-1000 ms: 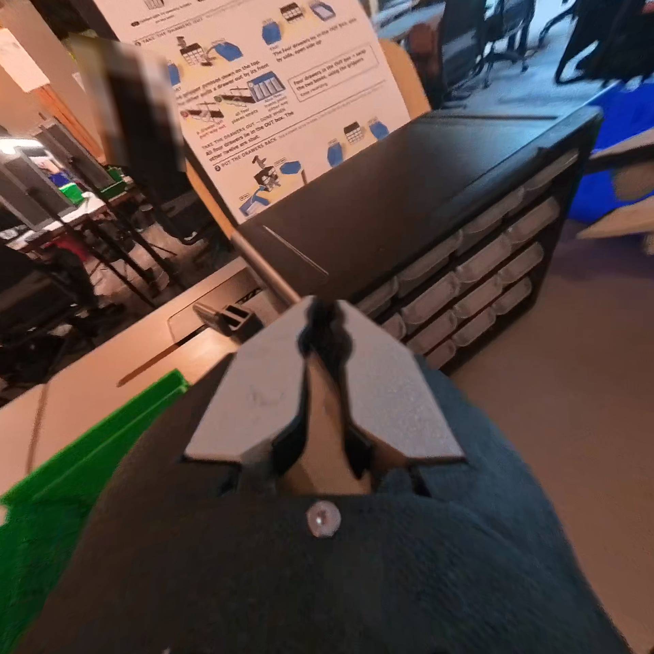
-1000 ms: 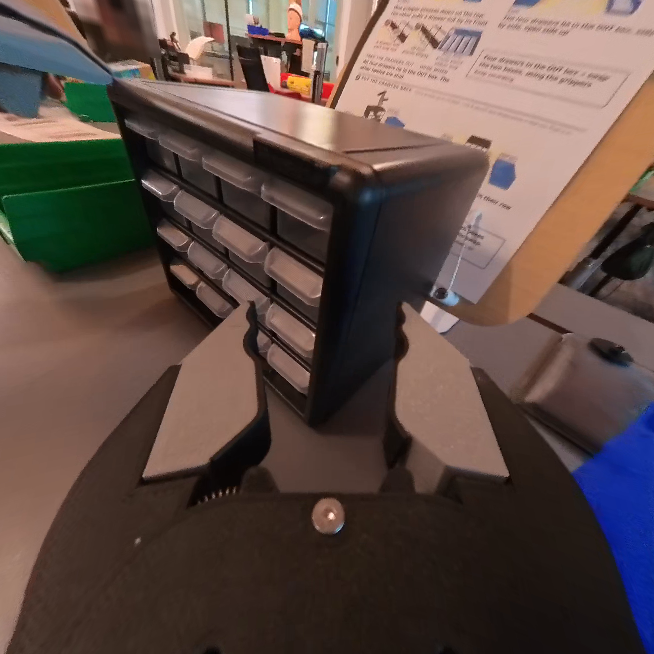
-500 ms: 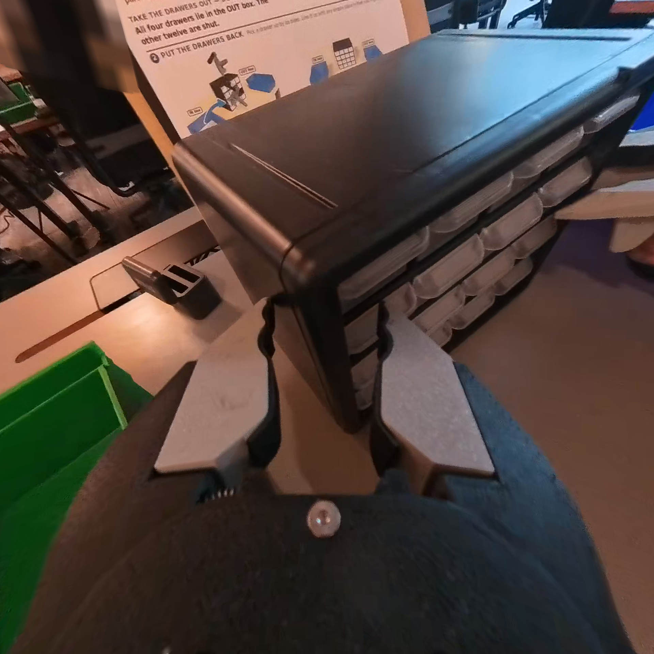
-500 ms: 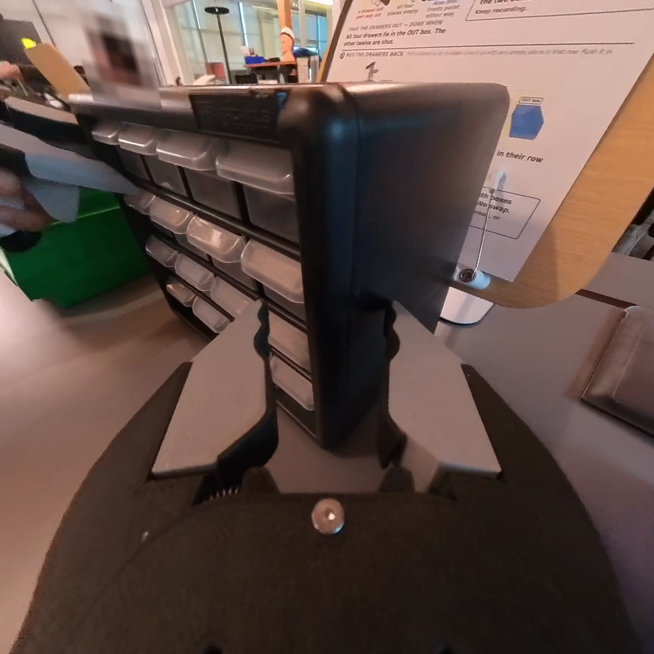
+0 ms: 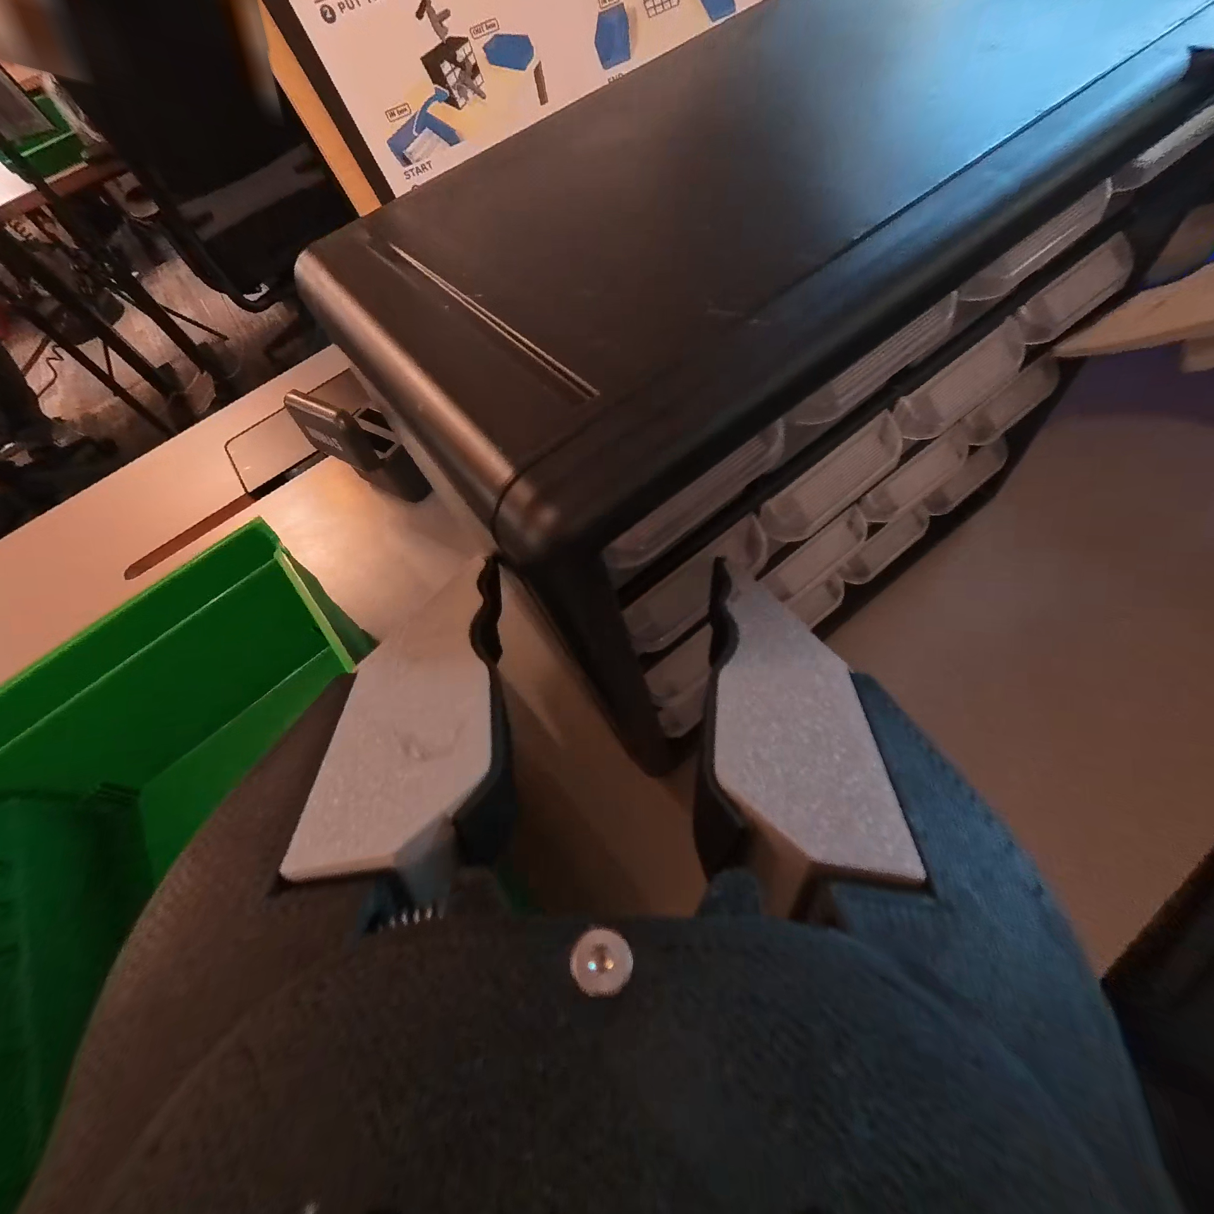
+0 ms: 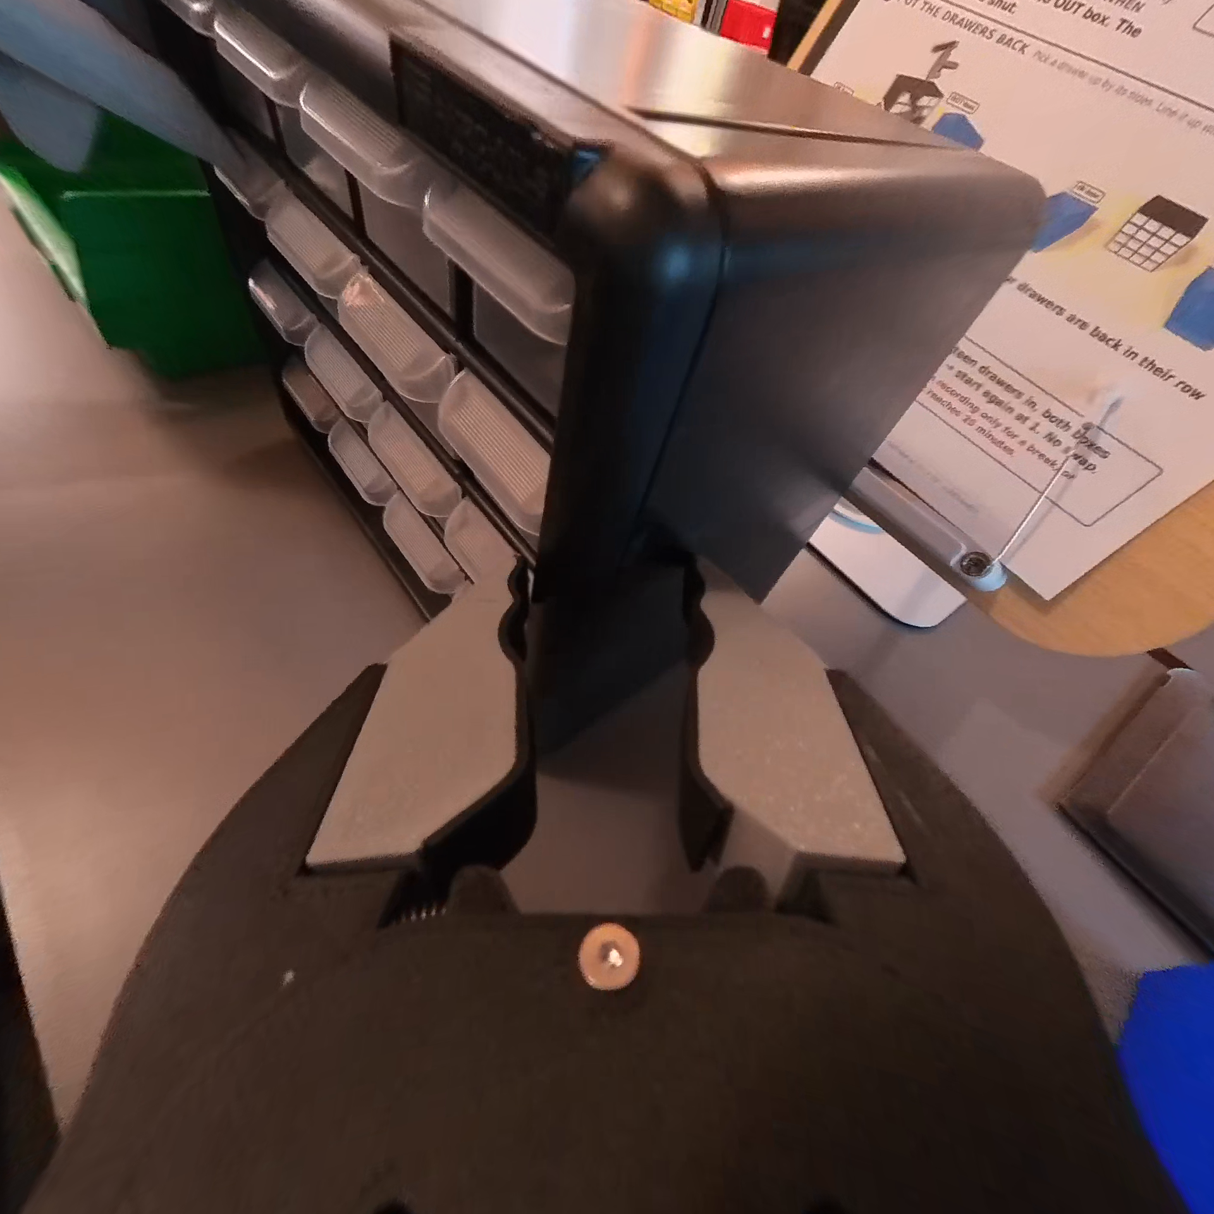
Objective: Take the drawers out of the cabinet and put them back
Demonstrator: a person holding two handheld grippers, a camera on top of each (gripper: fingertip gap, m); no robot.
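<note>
**Both grippers set at the lower corners of the drawer cabinet**

Left wrist view: The black cabinet is seen standing on the tan table, its top face and left end turned toward the camera. Rows of clear drawers are seen pushed in along its front. The left gripper is held wide apart, and the cabinet's lower left front corner is framed between the two grey fingers; whether a finger touches the cabinet cannot be told. A green bin is seen on the table to the left, just beside the gripper. A small dark clip-like part lies on the table behind the cabinet's left end. A printed instruction sheet on a board stands behind the cabinet.

Right wrist view: The cabinet is seen from its right end, with the clear drawers running off to the left, all pushed in. The right gripper is spread wide, with the cabinet's lower right front corner set between its fingers; contact cannot be judged. The green bin is seen blurred beyond the cabinet at the left. The instruction sheet stands at the right behind the cabinet. A blue shape fills the lower right edge.
</note>
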